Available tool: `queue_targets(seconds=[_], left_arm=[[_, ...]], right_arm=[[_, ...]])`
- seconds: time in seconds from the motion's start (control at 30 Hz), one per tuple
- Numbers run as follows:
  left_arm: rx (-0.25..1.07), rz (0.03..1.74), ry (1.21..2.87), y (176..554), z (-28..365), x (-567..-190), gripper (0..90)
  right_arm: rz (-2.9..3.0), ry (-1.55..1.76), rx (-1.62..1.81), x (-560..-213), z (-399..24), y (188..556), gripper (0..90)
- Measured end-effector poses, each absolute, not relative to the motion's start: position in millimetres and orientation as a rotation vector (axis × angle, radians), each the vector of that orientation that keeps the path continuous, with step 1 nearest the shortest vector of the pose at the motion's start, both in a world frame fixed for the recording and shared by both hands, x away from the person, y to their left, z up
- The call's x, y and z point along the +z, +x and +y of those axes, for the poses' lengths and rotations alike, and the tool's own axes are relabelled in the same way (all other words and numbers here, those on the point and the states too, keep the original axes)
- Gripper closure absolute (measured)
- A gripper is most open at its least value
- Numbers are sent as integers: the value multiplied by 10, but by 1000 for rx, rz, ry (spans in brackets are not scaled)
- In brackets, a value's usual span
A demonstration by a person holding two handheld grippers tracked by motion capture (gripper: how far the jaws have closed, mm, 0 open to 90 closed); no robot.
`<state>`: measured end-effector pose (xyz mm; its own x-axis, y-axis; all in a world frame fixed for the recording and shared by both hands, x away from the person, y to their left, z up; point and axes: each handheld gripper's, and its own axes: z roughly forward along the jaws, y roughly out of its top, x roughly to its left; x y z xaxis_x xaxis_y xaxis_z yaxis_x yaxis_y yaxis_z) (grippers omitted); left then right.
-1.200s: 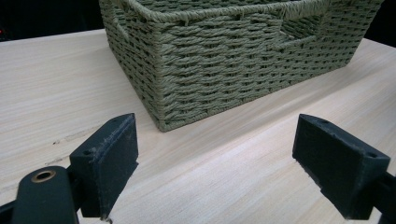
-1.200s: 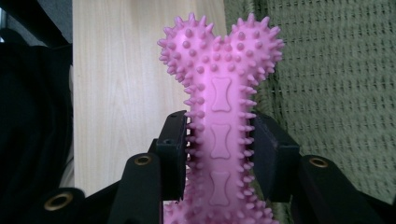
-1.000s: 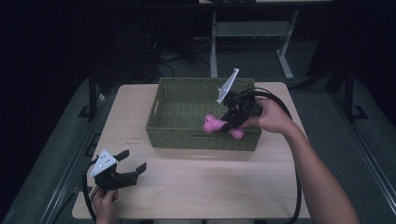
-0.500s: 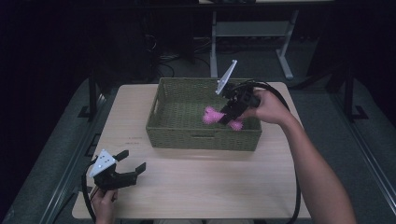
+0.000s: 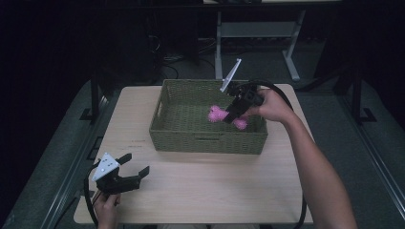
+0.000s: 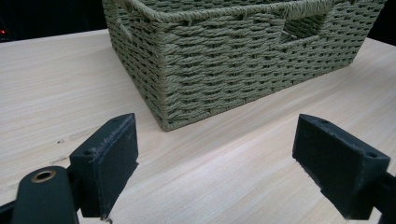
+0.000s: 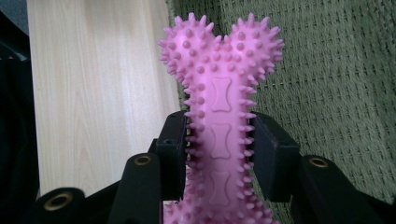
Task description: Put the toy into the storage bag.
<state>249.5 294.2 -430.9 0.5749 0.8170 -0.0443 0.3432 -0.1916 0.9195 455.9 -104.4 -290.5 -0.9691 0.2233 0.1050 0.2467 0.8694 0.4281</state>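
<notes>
Right gripper [image 5: 235, 114] clamps pink spiky bone [image 7: 219, 121] over basket [image 5: 205, 143].

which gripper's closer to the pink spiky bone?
Right. The right gripper is clamped on the pink bone over the basket; the left gripper sits open at the table's near-left corner, outside the basket.

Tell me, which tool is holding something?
The right tool, over the green basket. Its jaws pinch the pink spiky bone toy. The left tool sits open with nothing between its jaws.
</notes>
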Motion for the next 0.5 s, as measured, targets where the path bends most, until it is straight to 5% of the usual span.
queue_targets(seconds=[0.5], left_arm=[[573, 958, 1776, 2494, 2948, -4308, 139]], right_arm=[[-2962, -424, -672, -3063, -1033, 4715, 582]])
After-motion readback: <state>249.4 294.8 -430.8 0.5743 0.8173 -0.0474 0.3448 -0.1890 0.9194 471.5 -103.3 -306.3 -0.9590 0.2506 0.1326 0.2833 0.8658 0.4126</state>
